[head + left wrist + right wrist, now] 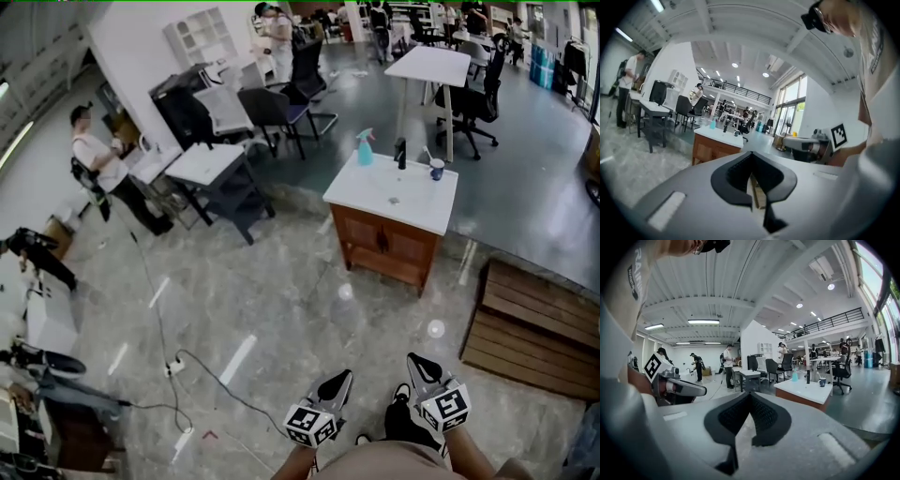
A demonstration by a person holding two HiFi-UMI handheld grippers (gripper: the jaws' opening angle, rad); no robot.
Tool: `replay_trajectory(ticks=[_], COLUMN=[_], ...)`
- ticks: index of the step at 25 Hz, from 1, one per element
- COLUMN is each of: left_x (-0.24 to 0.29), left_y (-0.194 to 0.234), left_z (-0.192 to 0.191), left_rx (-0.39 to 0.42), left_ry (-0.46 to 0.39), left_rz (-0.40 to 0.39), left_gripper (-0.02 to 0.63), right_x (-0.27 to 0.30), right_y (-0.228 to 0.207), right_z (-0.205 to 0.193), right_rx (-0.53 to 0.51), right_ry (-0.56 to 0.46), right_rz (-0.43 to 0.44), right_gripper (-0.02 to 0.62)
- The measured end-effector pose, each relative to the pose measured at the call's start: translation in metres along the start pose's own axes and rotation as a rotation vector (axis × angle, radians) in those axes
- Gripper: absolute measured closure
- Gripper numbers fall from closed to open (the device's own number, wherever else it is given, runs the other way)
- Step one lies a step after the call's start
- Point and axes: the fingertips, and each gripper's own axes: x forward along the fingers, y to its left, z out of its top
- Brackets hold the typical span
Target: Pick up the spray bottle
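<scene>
Our left tongs and right tongs sit low in the picture, both shut tight and holding nothing. The blue spray bottle stands far away, upper middle, on the white worktop.

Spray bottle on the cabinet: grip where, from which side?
Likely the body below the trigger head of the spray bottle, coming in level from the left: it stands upright at the cabinet's far-left corner, a black bottle to its right.
</scene>
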Motion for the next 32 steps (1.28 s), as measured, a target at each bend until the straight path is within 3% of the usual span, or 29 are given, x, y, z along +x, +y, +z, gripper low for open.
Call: replay_trajectory(ticks=[2,6,13,19,23,27,30,32], left_x=[0.024,0.068,0.13,0.16,0.181,0.214,0.232,0.237], left_y=[0.008,0.025,0.055,0.077,0.097,0.128,0.157,0.174], left_z=[0.015,0.032,0.058,0.076,0.088,0.101,0.121,0.138], left_rx=[-0.046,-0.025,-0.04,-0.02,-0.052,-0.034,-0.016,0.04], left_ry=[-0.01,0.02,0.012,0.016,-0.016,-0.013,-0.023,-0.022], left_rz=[-0.004,-0.008,0.094,0.107,0.07,-0.004,-0.059,-0.097], left_gripper=[0.592,0.592,0.592,0.592,0.592,0.592,0.592,0.592], right_x=[0.023,0.056,0.092,0.131,0.161,0.203,0.238,0.258], right_y=[-0.021,-0.062,-0.128,-0.158,-0.162,-0.172,-0.174,-0.166], right_z=[0.009,0.027,0.013,0.026,0.031,0.041,0.069,0.098], right_rx=[0.016,0.02,0.0,-0.015,-0.007,0.059,0.078,0.066], right_ry=[-0.036,-0.092,-0.009,-0.007,-0.002,-0.014,-0.058,-0.095], right_rz=[0.011,0.042,0.116,0.152,0.152,0.122,0.067,0.057], right_gripper=[0.594,0.594,0.594,0.594,0.594,0.594,0.594,0.594])
